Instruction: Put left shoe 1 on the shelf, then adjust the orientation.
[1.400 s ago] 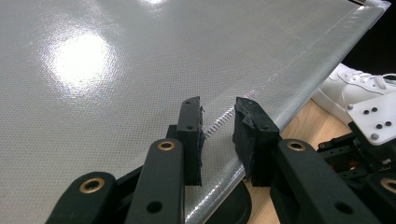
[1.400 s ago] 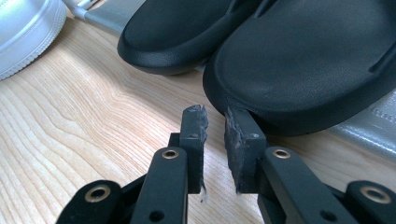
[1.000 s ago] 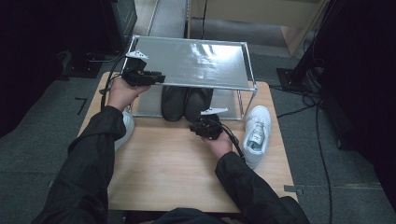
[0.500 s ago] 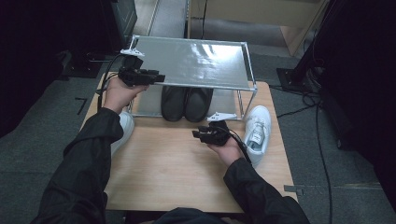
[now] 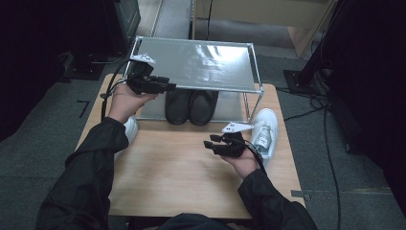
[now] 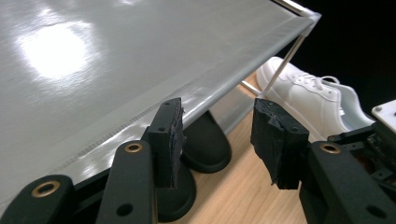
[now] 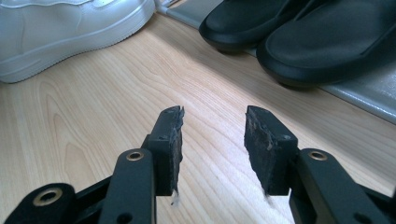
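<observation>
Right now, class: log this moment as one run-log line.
left gripper: open, empty, jaws just opening | right gripper: open, empty, jaws just opening | black shoes: on rack's lower shelf

Black shoes (image 5: 191, 106), white sneaker (image 5: 264, 135), silver rack (image 5: 201, 64), light woodgrain table (image 5: 172, 177).

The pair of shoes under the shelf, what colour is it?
Black. The pair of shoes shows best in the right gripper view.

- A lab or recording room, not a home: grey carpet floor (image 5: 43, 143) and dark surroundings.
- Loose cables (image 5: 330, 139) trail across it.
- A small wooden worktop (image 5: 167, 177) carries a metal shoe rack (image 5: 201, 64).
</observation>
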`<control>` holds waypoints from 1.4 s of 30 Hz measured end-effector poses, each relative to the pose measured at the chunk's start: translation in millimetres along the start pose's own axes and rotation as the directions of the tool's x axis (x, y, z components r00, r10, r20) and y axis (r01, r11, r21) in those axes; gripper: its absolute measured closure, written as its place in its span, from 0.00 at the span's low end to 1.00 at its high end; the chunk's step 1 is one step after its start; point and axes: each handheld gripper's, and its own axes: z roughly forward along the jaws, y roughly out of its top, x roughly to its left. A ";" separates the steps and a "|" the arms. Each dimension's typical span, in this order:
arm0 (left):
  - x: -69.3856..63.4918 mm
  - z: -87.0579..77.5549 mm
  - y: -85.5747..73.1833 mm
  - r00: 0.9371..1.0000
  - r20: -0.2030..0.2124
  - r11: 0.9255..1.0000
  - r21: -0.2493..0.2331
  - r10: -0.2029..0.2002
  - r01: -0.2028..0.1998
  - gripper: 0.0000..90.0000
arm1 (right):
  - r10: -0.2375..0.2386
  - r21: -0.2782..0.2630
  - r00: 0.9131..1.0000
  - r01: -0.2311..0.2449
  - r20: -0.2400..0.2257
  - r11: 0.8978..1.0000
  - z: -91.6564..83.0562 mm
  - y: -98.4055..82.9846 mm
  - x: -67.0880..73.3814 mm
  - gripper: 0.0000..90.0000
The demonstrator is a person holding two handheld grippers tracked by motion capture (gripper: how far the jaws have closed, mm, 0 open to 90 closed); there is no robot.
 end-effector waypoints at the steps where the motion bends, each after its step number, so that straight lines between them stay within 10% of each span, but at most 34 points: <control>1: -2.2 1.2 0.3 1.000 0.004 1.000 0.002 -0.001 0.001 0.60 | 0.003 0.002 1.000 -0.003 -0.002 1.000 -0.6 -1.2 0.1 0.63; 15: -20.5 3.8 -17.6 1.000 0.019 1.000 0.009 -0.004 0.004 0.58 | 0.027 0.017 1.000 -0.027 -0.013 1.000 -3.4 -8.2 -6.5 0.62; 42: -25.3 -19.8 -121.5 0.995 -0.023 0.995 0.003 -0.097 0.097 0.59 | 0.025 0.033 0.999 -0.024 -0.028 0.999 2.6 -9.5 -8.8 0.61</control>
